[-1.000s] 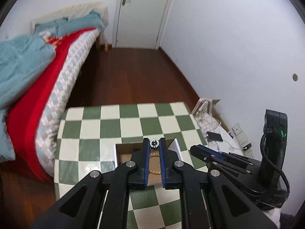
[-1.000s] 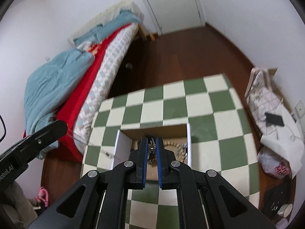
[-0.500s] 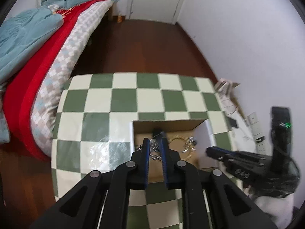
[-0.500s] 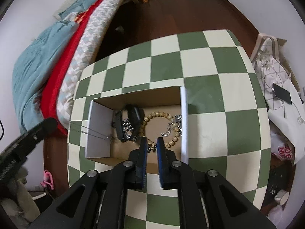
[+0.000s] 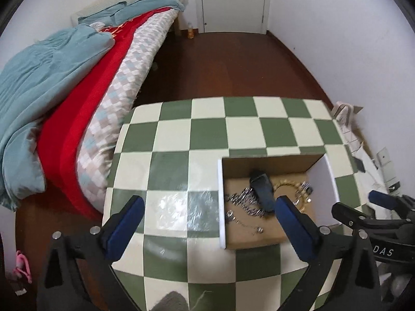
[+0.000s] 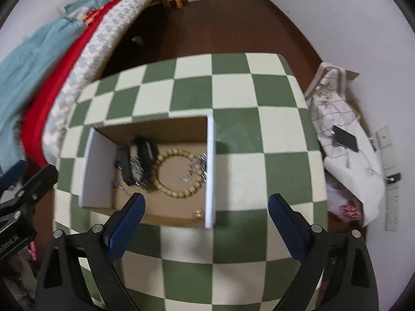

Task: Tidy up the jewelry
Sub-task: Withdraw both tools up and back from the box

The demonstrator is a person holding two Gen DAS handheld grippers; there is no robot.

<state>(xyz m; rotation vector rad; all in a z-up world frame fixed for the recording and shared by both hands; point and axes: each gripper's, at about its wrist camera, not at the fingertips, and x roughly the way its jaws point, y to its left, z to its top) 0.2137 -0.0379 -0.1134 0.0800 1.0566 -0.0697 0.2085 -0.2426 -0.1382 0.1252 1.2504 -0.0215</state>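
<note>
Left wrist view: left gripper (image 5: 207,216) is spread wide, nothing between its two blue fingers (image 5: 124,226), hovering above the checkered table (image 5: 181,134). The right-hand finger covers part of the open cardboard box (image 5: 269,159), which sits at approx 3 o'clock of the tabletop w/ white flaps standing on both sides. Inside: one black watch (image 5: 262,190), long axis running roughly 12 to 6 and tipped a bit toward 5; a tangle of silver chain (image 5: 243,202) to its left, pieces too jumbled to count; one bead bracelet (image 5: 285,184), only its gold arc showing, rest hidden behind the finger. A crinkled clear plastic patch (image 5: 181,207) lies on the table just left of the box, hard to make out. The right gripper (image 5: 381,204) pokes in at 4 o'clock, cut off by the frame. Right wrist view: slightly blurred. Right gripper (image 6: 205,225) is also released wide and empty, fingers straddling the near edge of the box (image 6: 145,129). Here the bracelet (image 6: 179,173) shows as one full ring lying flat mid-box; watch (image 6: 145,155) to its left at 9 o'clock, strap ends pointing approx 12 and 6; chain bits (image 6: 194,171) near the right flap; one small gold piece (image 6: 199,213) in the near right corner, too small to identify. Left gripper (image 6: 36,184) enters at 9 o'clock, partly cut off.
</note>
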